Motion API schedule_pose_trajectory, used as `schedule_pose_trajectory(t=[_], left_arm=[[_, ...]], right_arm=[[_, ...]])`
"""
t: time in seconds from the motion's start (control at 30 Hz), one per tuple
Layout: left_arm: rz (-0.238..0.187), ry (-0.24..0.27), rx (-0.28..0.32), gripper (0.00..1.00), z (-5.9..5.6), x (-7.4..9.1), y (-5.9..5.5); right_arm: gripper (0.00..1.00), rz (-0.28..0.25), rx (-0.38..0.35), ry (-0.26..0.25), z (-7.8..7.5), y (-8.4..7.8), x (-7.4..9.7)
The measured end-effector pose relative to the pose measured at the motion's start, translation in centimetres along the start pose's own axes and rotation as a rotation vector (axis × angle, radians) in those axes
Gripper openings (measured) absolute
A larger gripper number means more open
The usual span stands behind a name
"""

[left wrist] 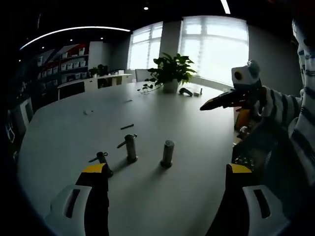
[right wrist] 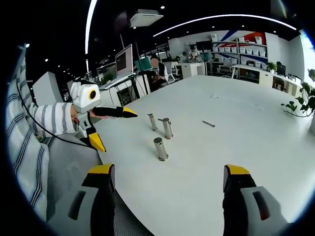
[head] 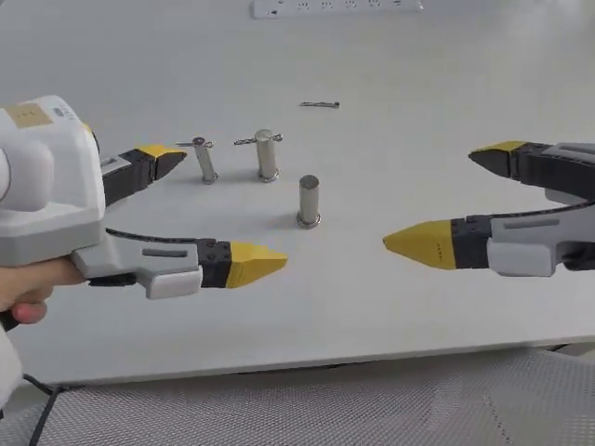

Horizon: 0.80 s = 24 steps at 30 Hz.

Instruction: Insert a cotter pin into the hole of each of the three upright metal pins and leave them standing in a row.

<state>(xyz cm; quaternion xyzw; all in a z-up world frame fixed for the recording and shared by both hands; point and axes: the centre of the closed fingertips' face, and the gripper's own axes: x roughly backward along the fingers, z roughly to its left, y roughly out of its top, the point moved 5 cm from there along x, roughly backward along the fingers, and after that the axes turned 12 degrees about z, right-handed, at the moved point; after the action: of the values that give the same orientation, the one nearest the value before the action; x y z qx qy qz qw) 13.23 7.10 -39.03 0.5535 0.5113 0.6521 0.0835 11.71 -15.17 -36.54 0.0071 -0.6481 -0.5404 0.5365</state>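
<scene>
The left hand-held gripper [head: 232,206] and right hand-held gripper [head: 429,199] hang spread and empty, flanking the pins [head: 268,155]. Two hold cotters; the near pin [head: 309,201] is bare, so the loose cotter pin [head: 320,104] on the table [head: 446,102] behind seems meant for it.

Upright pins [head: 268,156] gleaming in smooth metal, tabletop [head: 418,307] lying matt white, left claw [head: 231,206] and right claw [head: 429,198] showing yellow-tipped matt plastic.
</scene>
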Motion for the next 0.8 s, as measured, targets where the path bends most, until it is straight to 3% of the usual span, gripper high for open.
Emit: schedule_pose_trajectory(t=[0.1, 0.27, 0.47, 0.67, 0.8], left_arm=[[-0.021, -0.02, 0.029, 0.99, -0.3, 0.1, -0.4], [0.01, -0.015, 0.027, 0.99, -0.5, 0.1, -1.2], [0.038, -0.017, 0.026, 0.99, -0.6, 0.0, -1.7], [0.05, -0.012, 0.02, 0.99, -0.7, -0.1, -2.0], [0.036, -0.012, 0.042, 0.99, -0.7, -0.1, -1.9]], right_arm=[[0.89, 0.004, -0.003, -0.014, -0.4, 0.1, 0.2], [0.88, 0.019, 0.013, -0.033, -1.2, 0.5, 0.4], [0.77, 0.055, 0.116, -0.082, -2.4, 1.5, 0.6], [0.74, 0.089, 0.194, -0.083, -4.1, 3.5, 0.1], [0.7, 0.145, 0.253, -0.075, -4.7, 4.4, -0.8]])
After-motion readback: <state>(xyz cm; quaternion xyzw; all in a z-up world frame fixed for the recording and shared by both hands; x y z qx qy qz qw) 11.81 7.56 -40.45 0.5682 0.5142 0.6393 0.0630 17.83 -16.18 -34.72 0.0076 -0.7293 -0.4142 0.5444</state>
